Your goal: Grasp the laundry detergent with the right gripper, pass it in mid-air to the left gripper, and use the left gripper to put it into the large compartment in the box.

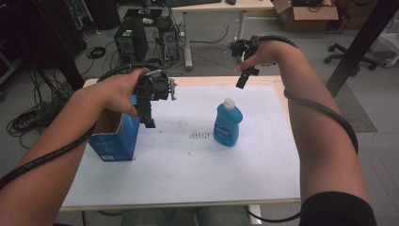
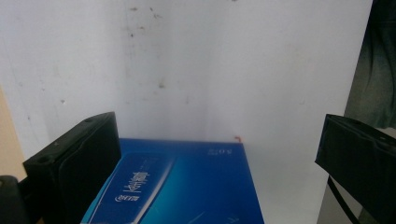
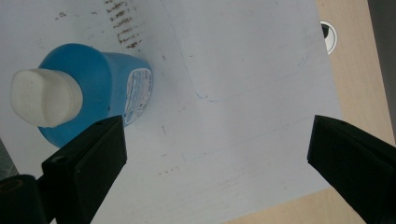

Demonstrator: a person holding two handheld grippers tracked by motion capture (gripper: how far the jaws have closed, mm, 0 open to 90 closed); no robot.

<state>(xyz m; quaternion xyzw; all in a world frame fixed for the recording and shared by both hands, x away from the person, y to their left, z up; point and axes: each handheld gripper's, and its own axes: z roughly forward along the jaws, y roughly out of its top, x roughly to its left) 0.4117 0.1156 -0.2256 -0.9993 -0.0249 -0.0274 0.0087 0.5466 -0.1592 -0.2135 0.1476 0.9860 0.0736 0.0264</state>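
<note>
A blue bottle point(image 1: 228, 123) with a white cap stands upright on the white sheet near the table's middle. An open blue carton point(image 1: 115, 136) stands at the left. My left gripper point(image 1: 149, 113) hangs just right of the carton's top, jaws down and open; its own view looks down on the carton's blue side point(image 2: 187, 186) between its wide-apart jaws. My right gripper point(image 1: 244, 77) is held high over the far edge, behind the bottle, open and empty. In its own view the bottle point(image 3: 93, 93) sits at the upper left, beyond the left jaw.
The white sheet point(image 1: 188, 160) covers most of the wooden table point(image 1: 277, 82). Dark scuff marks point(image 1: 201, 135) lie left of the bottle. A cable hole point(image 3: 328, 36) sits in the bare wood. Computers point(image 1: 131, 40) and cables stand on the floor behind.
</note>
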